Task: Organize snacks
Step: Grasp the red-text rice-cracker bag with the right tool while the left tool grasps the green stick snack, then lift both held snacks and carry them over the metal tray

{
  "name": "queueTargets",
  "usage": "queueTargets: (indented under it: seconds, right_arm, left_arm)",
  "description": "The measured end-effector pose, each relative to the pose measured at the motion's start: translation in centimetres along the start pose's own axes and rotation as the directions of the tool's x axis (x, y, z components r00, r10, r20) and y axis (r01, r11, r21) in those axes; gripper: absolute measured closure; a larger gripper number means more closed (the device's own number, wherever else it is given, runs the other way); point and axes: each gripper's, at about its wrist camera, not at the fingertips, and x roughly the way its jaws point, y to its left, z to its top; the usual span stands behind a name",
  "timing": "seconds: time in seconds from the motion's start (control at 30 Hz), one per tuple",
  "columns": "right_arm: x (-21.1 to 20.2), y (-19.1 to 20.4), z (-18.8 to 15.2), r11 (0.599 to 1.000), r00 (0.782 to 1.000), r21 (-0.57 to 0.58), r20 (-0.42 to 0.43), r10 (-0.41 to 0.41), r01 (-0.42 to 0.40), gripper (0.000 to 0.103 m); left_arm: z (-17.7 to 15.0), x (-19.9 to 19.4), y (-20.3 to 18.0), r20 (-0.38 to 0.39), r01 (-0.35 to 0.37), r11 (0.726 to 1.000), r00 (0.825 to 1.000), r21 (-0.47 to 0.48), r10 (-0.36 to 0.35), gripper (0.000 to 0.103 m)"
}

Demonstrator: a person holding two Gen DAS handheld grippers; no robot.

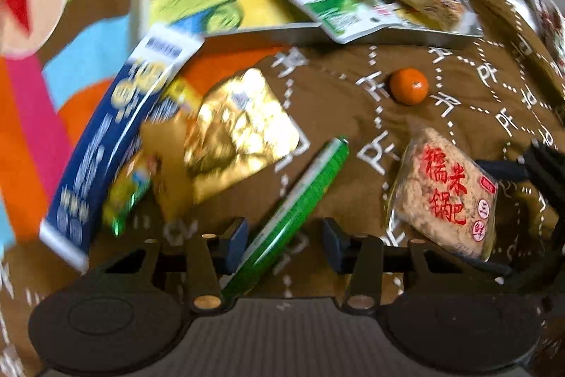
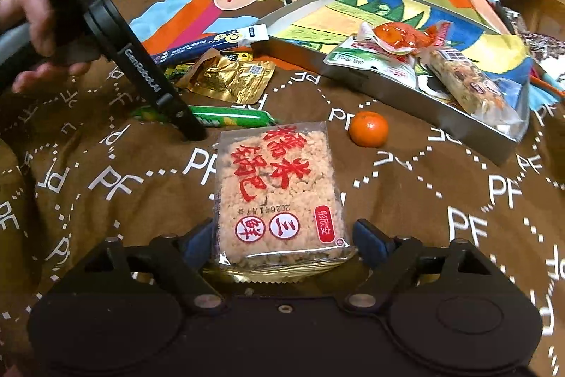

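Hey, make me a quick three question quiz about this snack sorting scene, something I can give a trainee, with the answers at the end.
1. True or false: the mandarin lies inside the metal tray.
2. Which snack sits between the fingers of the left gripper? A) gold foil pouch B) green stick pack C) blue sachet
3. Fill in: the open right gripper straddles the near end of the ____ pack.

Key: 1 false, it lies on the brown cloth. 2 B. 3 rice cracker.
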Motion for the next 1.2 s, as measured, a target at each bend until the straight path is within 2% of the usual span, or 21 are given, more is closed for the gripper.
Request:
queueTargets:
  seconds: [0.13,0.27,0.43,0.57,0.7,0.77,0.83,0.9,1.0,1.07,1.2]
  right_arm:
    - [-0.4,0.4,-0.2,0.998,1.0,0.053,0.011,0.016,-0.017,0.014]
    - [-0.2,0.9,-0.3,0.998,1.0,0.057,0.029,-0.007,0.005,0.011]
    - [0.3,1.6,-0.7,0.998,0.996,0.04,0.064,-0.056,0.053,0.009]
    - [0.2,1.5,-1.4,0.996,0.993,0.063,0.099,-0.063,0.057,0.011]
    - [-0.3,1.9,-2.1,0.996,0.989,0.049,0.119,-0.083,0.078,0.018]
    - [-0.4,2.1,-2.2,0.996,0.989,0.044,0.123,-0.086,0.081,0.02]
    - [-0.5,2.2,-2.3,0.996,0.989,0.041,0.125,-0.084,0.079,0.024]
    - [-0.7,2.4,-2.4,0.996,0.989,0.038,0.126,-0.084,0.08,0.024]
    - [-0.9,2.6,-2.6,0.997,0.989,0.033,0.122,-0.08,0.077,0.024]
    - [-0.9,2.6,-2.5,0.996,0.99,0.035,0.119,-0.08,0.076,0.024]
    - [-0.7,2.6,-2.6,0.996,0.99,0.032,0.112,-0.081,0.078,0.021]
  left_arm:
    - [-1.3,-0.8,0.7,-0.049,0.066,0.982,0.996,-0.175,-0.075,0.054]
    - [-2.2,-1.0,1.4,-0.065,0.145,0.943,0.983,-0.301,-0.172,0.054]
    - [-3.1,-0.8,2.0,-0.015,0.164,0.936,0.984,-0.312,-0.177,0.054]
    - [-4.7,-1.5,1.9,0.06,0.183,0.945,0.983,-0.269,-0.173,0.054]
    - [-6.6,-2.0,0.6,0.14,0.129,0.977,0.985,-0.172,-0.106,0.066]
    - [-7.3,-2.3,0.1,0.162,0.108,0.982,0.983,-0.157,-0.082,0.068]
    - [-7.6,-2.5,-0.2,0.169,0.099,0.982,0.983,-0.161,-0.071,0.077]
    - [-7.7,-2.7,-0.1,0.156,0.111,0.975,0.984,-0.192,-0.081,0.083]
    - [-8.0,-2.4,0.2,0.118,0.159,0.956,0.984,-0.246,-0.134,0.083]
    - [-8.0,-2.0,0.3,0.121,0.157,0.956,0.984,-0.248,-0.13,0.083]
    - [-7.7,-1.4,1.3,0.141,0.194,0.924,0.978,-0.328,-0.155,0.082]
